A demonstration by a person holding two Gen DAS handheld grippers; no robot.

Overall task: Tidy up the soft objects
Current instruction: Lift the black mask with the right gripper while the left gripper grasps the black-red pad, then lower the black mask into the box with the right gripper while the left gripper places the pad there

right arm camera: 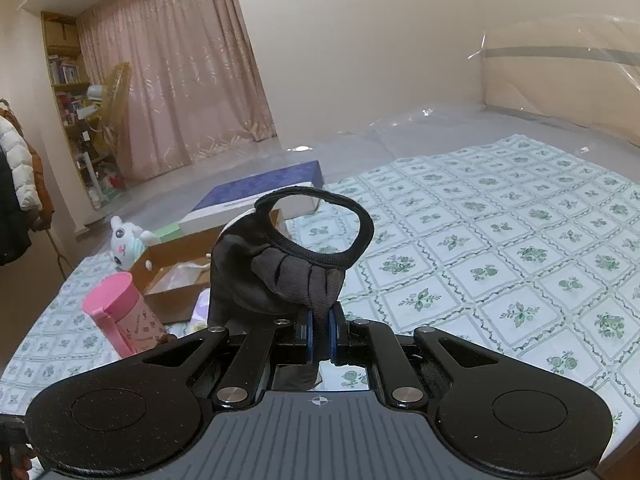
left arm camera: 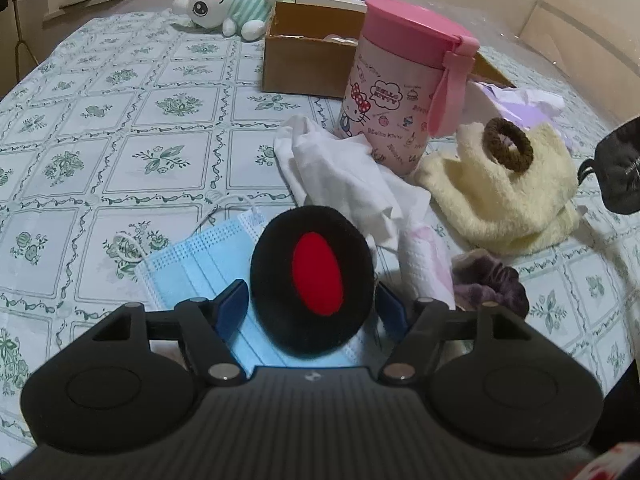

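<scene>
Two views, taken in turn. In the left wrist view we see our left gripper [left arm camera: 310, 300] spread wide, its blue pads [left arm camera: 232, 304] flanking a black earmuff pad with a red oval centre [left arm camera: 314, 276]. Neither pad seems to press on it, so we judge the claw released and lined up for a grasp. The earmuff pad lies in the near middle of the floral tablecloth [left arm camera: 120, 120], resting on a blue surgical mask [left arm camera: 192, 264]. Its red oval faces up toward us, long axis running near to far with a slight tilt left. To the right lie a crumpled white cloth [left arm camera: 340, 176], a cream fleece piece [left arm camera: 508, 200] carrying a brown hair tie [left arm camera: 508, 148], and a purple scrunchie [left arm camera: 492, 280]. Farther off stand a pink Hello Kitty canister [left arm camera: 396, 80] and an open cardboard box [left arm camera: 304, 60], likely the place for sorted items, with a plush bunny [left arm camera: 228, 0] at the far left.

In the right wrist view, our right gripper [right arm camera: 320, 332] is clenched on a dark fabric mask [right arm camera: 280, 272], pinching a gathered fold so the rest stands up above the jaws. Its ear loop [right arm camera: 320, 224] arches open on top. The mask's long axis runs roughly upright, held clear of the cloth, we judge, for carrying toward the box at the far left.
</scene>
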